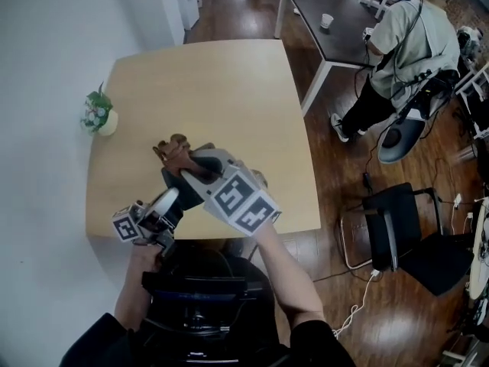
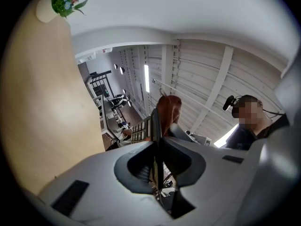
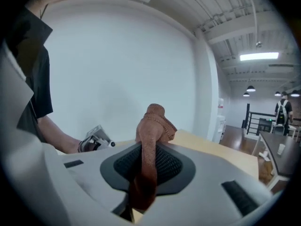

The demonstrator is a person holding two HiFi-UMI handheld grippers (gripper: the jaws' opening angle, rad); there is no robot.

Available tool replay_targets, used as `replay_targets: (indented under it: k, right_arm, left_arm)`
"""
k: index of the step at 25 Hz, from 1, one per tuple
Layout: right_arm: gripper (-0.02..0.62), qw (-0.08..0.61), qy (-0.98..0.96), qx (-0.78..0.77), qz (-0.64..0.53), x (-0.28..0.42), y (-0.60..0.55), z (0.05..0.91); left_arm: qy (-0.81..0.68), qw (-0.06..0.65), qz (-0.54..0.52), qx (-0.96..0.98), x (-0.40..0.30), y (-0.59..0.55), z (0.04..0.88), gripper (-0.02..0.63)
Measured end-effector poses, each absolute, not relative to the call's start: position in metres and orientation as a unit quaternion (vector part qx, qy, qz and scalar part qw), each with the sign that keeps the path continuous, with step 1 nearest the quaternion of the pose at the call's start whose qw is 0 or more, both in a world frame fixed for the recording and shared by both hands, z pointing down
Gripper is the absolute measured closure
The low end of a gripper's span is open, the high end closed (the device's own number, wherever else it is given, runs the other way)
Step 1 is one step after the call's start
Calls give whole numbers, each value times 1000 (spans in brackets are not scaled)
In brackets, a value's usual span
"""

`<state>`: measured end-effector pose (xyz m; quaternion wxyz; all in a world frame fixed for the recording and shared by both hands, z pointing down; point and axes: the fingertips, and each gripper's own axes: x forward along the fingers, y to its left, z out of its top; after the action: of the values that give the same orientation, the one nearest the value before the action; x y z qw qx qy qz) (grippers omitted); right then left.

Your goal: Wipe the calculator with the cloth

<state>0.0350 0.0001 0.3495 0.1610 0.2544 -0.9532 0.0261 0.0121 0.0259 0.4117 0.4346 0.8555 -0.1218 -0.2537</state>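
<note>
My left gripper [image 2: 157, 147] is shut on a thin calculator [image 2: 141, 132], held edge-on with its rows of keys facing left. Just beyond its top edge shows the reddish-brown cloth [image 2: 169, 111]. My right gripper [image 3: 146, 159] is shut on that cloth [image 3: 153, 126], which stands up bunched from between the jaws. In the head view the right gripper [image 1: 182, 168] holds the cloth [image 1: 174, 151] above the wooden table [image 1: 206, 90], and the left gripper [image 1: 170, 199] sits close below it. The calculator is hidden there by the two grippers. The right gripper view shows the left gripper [image 3: 96, 138] low at the left.
A small potted plant [image 1: 98, 115] stands at the table's left edge by the white wall. To the right stand a black chair [image 1: 412, 232] and a dark table [image 1: 336, 21] with a cup [image 1: 327, 21]. A person [image 1: 405, 44] stands beside that table.
</note>
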Motion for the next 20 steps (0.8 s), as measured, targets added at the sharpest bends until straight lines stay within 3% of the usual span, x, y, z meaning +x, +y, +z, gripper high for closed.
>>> replay_targets:
  k: [7,11,20]
  right_arm:
    - [531,175,-956,199,128,21,71,430]
    - [531,224,-925,226,208,62,89,512]
    - [531,208,-882,329,266,132,44,572]
  left_arm:
    - [-165,474,-300,812,-21,10,429,543]
    - [-157,505,-317,787,-28,7,452,549]
    - [-48,612,-94,784,-9,33,560,549]
